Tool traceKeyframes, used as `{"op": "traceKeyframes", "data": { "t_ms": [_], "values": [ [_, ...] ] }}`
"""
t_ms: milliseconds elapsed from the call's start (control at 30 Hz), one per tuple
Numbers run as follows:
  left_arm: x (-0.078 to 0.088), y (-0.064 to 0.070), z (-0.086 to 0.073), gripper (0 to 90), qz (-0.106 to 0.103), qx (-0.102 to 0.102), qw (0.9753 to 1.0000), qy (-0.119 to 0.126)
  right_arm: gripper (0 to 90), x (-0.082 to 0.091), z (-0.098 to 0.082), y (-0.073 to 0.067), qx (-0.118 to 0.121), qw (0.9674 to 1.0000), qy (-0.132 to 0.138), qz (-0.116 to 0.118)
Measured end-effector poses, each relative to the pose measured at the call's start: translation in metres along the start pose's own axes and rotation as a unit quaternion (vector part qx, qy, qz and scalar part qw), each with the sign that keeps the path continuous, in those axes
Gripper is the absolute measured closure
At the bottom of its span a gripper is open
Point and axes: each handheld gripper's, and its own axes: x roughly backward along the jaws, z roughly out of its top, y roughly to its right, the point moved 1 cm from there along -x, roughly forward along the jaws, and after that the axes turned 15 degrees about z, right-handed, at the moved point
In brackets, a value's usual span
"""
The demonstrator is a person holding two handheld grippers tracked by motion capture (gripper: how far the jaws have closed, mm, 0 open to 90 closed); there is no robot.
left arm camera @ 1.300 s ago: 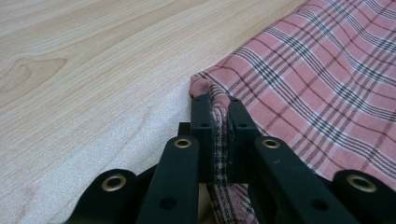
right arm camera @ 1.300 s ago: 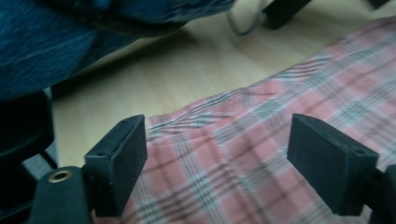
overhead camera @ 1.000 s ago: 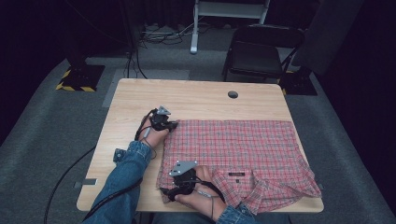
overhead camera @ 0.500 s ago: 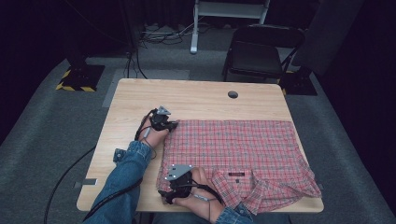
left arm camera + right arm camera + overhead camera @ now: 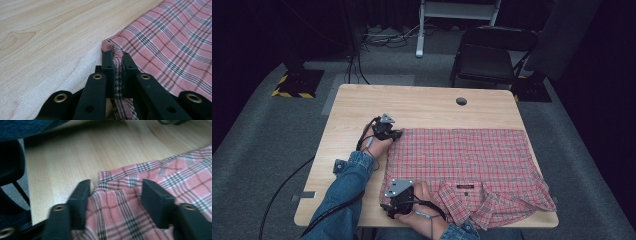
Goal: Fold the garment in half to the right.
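In the high view, a plaid shirt is seen spread flat on the table, its collar end lying at the near edge. The left gripper is placed at the shirt's far left corner, and the right gripper at its near left corner, with a round hole in the table well beyond the shirt. In the left gripper view, the left gripper is found clamped on the shirt, a fold of its corner hem pinched upright between the jaws, bare table beside it. In the right gripper view, the right gripper is found with jaws apart, astride the shirt corner; the jaws have just been closing, the cloth lies between them, and the pads are not yet seen pressing on it. The step in hand is judged to be the taking of the shirt's left edge at both corners, one corner secured and the other pending. The next move is judged to call for full closure on the hem, then an even lift of both corners together so the cloth is not skewed.
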Motion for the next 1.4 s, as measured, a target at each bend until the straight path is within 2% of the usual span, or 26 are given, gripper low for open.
{"op": "traceKeyframes", "data": {
  "t_ms": [133,233,300,600,767,833,1100,1267,1400],
  "values": [
    [0.000,0.000,0.000,83.9,0.000,0.001,1.0000,0.001,70.6,0.004,-0.002,0.006,-0.004,0.9999,0.007,-0.014],
    [0.000,0.000,0.000,83.9,0.000,0.002,1.0000,0.000,76.4,0.007,-0.004,0.014,-0.030,0.9993,0.024,0.001],
    [0.000,0.000,0.000,83.9,-0.001,0.001,1.0000,0.000,77.5,0.008,-0.004,0.017,-0.040,0.9988,0.028,0.007],
    [0.000,0.000,0.000,84.1,0.001,0.000,1.0000,-0.001,79.3,0.014,-0.001,0.018,-0.056,0.9978,0.034,0.013],
    [0.001,-0.003,0.000,84.8,-0.002,0.017,0.9998,-0.007,79.4,0.023,0.005,0.018,-0.058,0.9970,0.048,0.017],
    [0.004,-0.005,0.003,85.3,-0.003,0.026,0.9996,-0.005,79.4,0.026,0.006,0.018,-0.057,0.9968,0.054,0.017],
    [0.023,-0.010,0.019,85.5,-0.005,0.027,0.9996,0.011,79.4,0.037,0.014,0.017,-0.056,0.9947,0.084,0.021],
    [0.035,-0.015,0.027,85.4,-0.002,0.025,0.9995,0.017,79.3,0.046,0.023,0.013,-0.045,0.9935,0.102,0.021],
    [0.046,-0.021,0.033,85.4,-0.007,0.040,0.9987,0.031,79.3,0.048,0.032,0.010,-0.035,0.9934,0.107,0.021]
  ]
}}
